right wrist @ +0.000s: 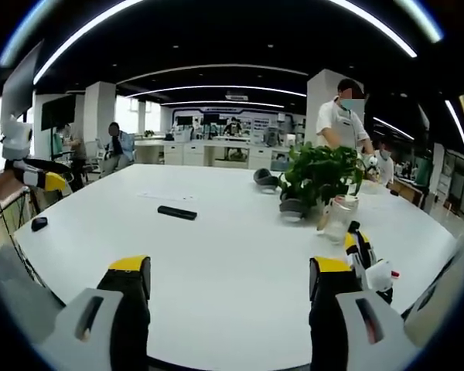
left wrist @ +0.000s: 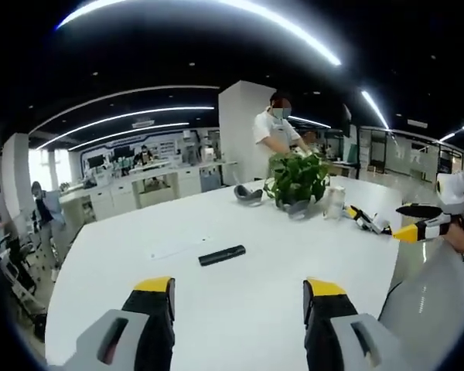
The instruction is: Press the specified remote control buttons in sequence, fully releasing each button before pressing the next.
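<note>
A black remote control (left wrist: 222, 255) (right wrist: 177, 212) lies flat on the white table (left wrist: 240, 309) (right wrist: 232, 263), well ahead of both grippers. The left gripper (left wrist: 238, 297) hovers over the near table edge, its fingers spread apart and holding nothing. The right gripper (right wrist: 228, 278) hovers likewise, fingers wide and empty. A potted plant (left wrist: 297, 179) (right wrist: 319, 176) stands farther back, with a glass jar (right wrist: 336, 216) just beside it.

Left gripper (left wrist: 238, 297), jaws apart, hovers over white table (left wrist: 294, 255) short of black remote (left wrist: 222, 255)
</note>
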### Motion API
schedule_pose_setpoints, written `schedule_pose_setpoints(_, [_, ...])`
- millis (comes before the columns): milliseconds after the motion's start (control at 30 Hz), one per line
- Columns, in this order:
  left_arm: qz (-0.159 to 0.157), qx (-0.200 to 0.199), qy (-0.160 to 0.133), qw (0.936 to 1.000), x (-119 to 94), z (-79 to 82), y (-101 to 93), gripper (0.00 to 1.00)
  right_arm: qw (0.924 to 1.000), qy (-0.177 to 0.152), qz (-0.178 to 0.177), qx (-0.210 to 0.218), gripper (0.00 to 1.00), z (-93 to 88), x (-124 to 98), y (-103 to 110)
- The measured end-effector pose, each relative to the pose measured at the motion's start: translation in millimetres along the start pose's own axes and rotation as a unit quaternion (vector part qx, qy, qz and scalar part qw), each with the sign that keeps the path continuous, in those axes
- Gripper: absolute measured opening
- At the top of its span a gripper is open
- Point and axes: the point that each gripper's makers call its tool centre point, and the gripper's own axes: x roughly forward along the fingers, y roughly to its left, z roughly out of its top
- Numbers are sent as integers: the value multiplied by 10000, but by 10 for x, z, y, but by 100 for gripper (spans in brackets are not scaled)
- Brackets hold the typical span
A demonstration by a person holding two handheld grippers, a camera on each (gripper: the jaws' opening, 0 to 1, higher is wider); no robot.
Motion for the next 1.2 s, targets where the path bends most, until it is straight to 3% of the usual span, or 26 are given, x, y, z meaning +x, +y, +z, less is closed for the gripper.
schedule_pose_setpoints(167, [-135,58,77,9999,149,39,55,68,10000,59,-27,16,88,-17,17,-16])
schedule_pose_setpoints(400, [-352,508,266,9977,349,56,92,68,9998,170,-14,32,88,-56,38,-18])
schedule_pose_setpoints(800, [-711,868,597,9919,699,-17,101,69,9993,324,161,28,90,-113,84,45])
schedule_pose_setpoints(933, [-890,1136,809,9862,794,-79,86,69,9989,434,193,-39,90,-154,98,67])
schedule_pose_setpoints(1200, [-1129,1562,1000,9761,1024,-55,122,69,9986,508,140,-38,89,-183,97,47])
